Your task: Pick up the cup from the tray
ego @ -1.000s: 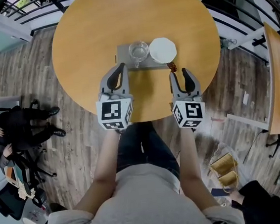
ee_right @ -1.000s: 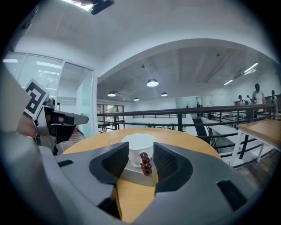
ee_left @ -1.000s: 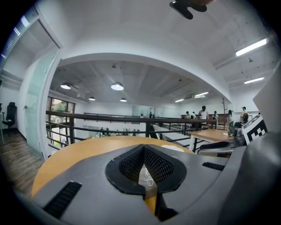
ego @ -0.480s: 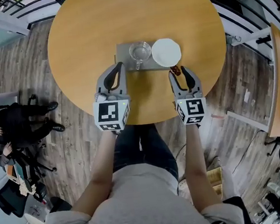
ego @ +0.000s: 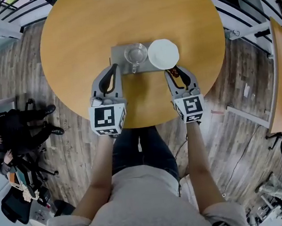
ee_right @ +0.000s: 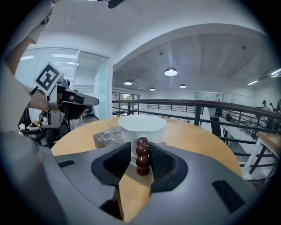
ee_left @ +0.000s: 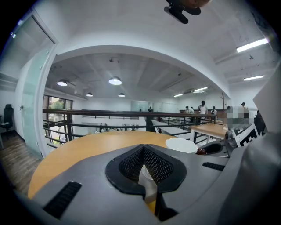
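A clear glass cup (ego: 135, 54) and a white cup (ego: 163, 54) stand side by side on a small grey tray (ego: 117, 55) on the round wooden table. A short brown beaded piece (ego: 174, 72) stands at the tray's near right corner. My right gripper (ego: 175, 72) has its jaws around it and they are closing. In the right gripper view the brown piece (ee_right: 142, 156) leans on the right pad, with a gap to the left pad. My left gripper (ego: 114, 66) is shut and empty, its tip at the tray's near left corner.
The table's front edge (ego: 142, 125) lies under both grippers' marker cubes. A metal railing (ee_right: 197, 105) runs behind the table. Another wooden table (ego: 280, 75) stands to the right, and a seated person (ego: 17, 125) is at the left.
Both grippers have moved forward to the tray's near edge. The right gripper's jaws now reach around the brown beaded piece.
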{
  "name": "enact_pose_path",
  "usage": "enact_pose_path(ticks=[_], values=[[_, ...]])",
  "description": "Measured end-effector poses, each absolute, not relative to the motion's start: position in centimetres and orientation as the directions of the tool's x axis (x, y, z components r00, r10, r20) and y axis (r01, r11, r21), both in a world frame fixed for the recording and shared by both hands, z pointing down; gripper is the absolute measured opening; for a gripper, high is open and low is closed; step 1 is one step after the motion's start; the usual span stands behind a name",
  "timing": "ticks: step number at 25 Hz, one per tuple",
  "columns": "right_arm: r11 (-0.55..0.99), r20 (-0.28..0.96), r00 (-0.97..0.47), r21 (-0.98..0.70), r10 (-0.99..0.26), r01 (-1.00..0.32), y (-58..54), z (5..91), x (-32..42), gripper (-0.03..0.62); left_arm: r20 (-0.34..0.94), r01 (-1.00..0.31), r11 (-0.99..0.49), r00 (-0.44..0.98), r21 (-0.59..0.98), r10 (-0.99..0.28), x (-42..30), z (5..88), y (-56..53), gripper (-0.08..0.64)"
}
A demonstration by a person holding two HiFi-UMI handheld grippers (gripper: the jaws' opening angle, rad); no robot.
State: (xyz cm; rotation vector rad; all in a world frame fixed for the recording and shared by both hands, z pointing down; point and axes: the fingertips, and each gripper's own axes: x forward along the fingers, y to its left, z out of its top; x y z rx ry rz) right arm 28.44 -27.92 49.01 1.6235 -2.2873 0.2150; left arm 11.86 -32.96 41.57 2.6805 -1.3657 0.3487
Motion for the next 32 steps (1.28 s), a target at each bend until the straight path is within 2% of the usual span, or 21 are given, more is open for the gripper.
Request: enact_pose_path(ticks=[9,32], values=[[0.320,0.337,-0.277,0.080,-0.900,-0.944,-28.0,49.1,28.7,0.048,0.270,-0.807,-0.591,0.568,-0.007,-0.778,11.4,42.1,-32.6,0.006],[0.134,0.302,-0.164,-0.118,-0.939,-0.984,-29.3,46.8,29.7,0.037,0.277,-0.805,-0.593,0.567,-0.009,-0.775,11.2,42.6,-34.0,0.006]])
